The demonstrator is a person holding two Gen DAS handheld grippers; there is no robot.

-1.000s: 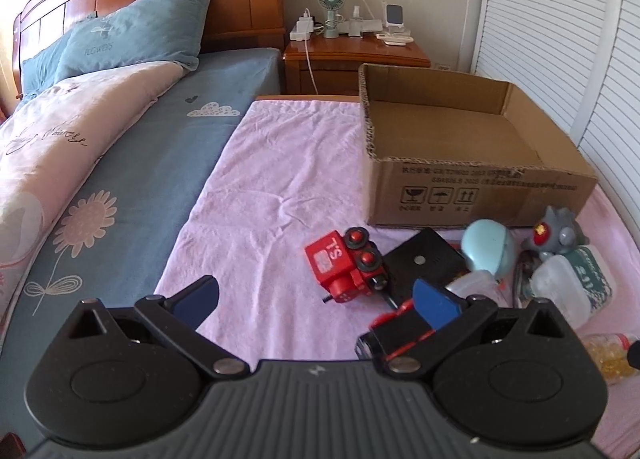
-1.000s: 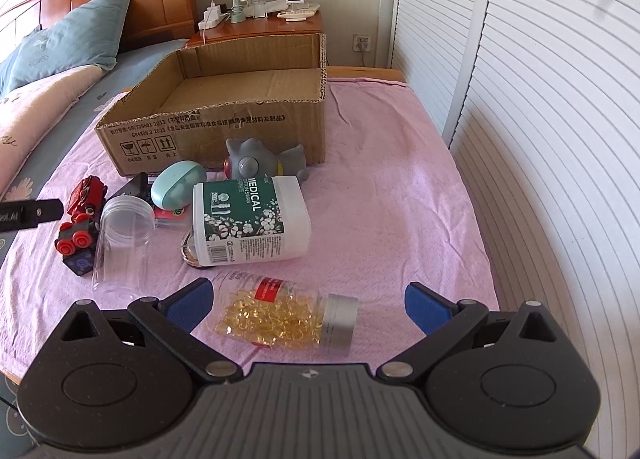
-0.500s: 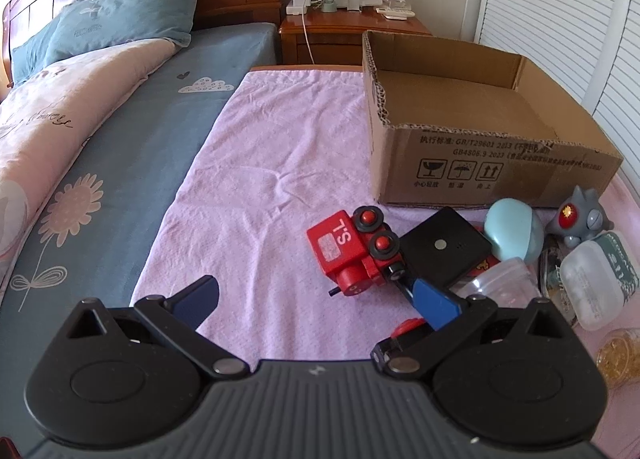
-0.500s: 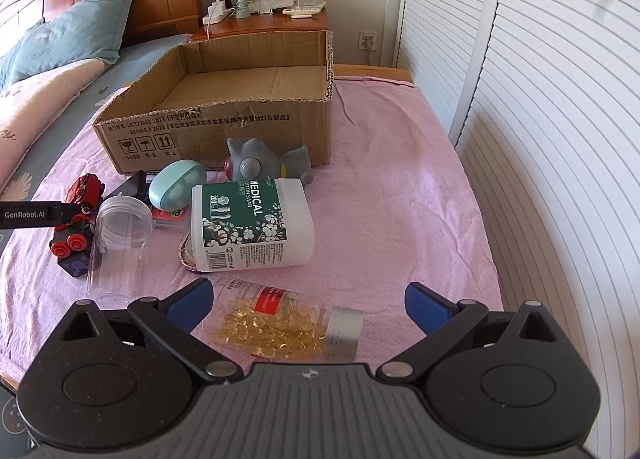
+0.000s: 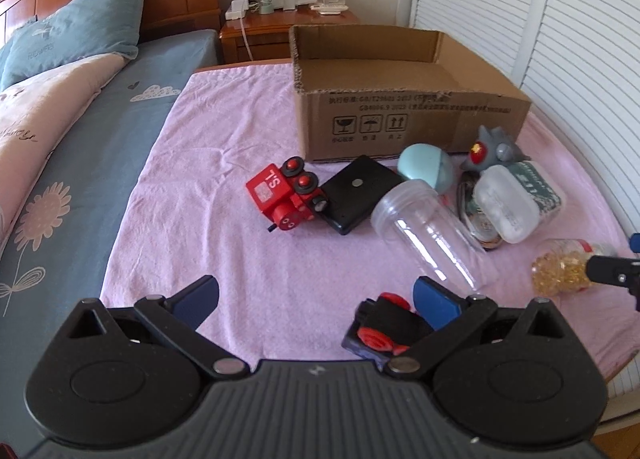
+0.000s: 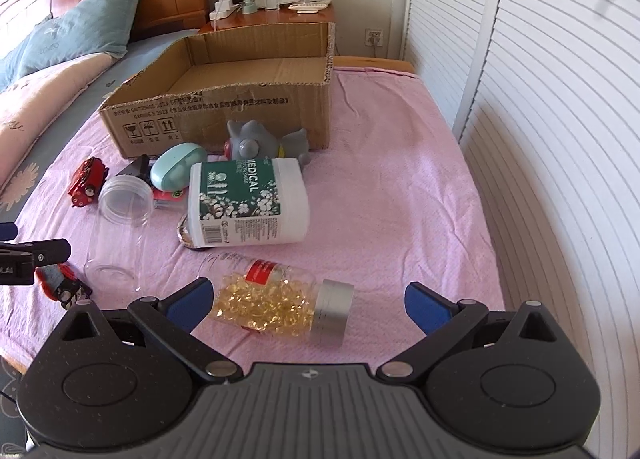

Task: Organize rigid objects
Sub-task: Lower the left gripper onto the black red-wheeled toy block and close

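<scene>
Pink cloth (image 6: pixel 392 187): capsule bottle (image 6: pixel 280 301), silver-capped, lies between spread right gripper (image 6: pixel 306 299)

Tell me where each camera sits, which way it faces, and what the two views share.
Left wrist: on the left tool, over the near left of the pink cloth, facing the cardboard box; its open fingers show, and the right tool's tip at the right edge.
Right wrist: on the right tool, low at the cloth's near edge, facing the box past the capsule bottle; its open fingers show, and the left tool's tip at the left edge.
Shared: box, red toy train, clear jar, capsule bottle.
</scene>
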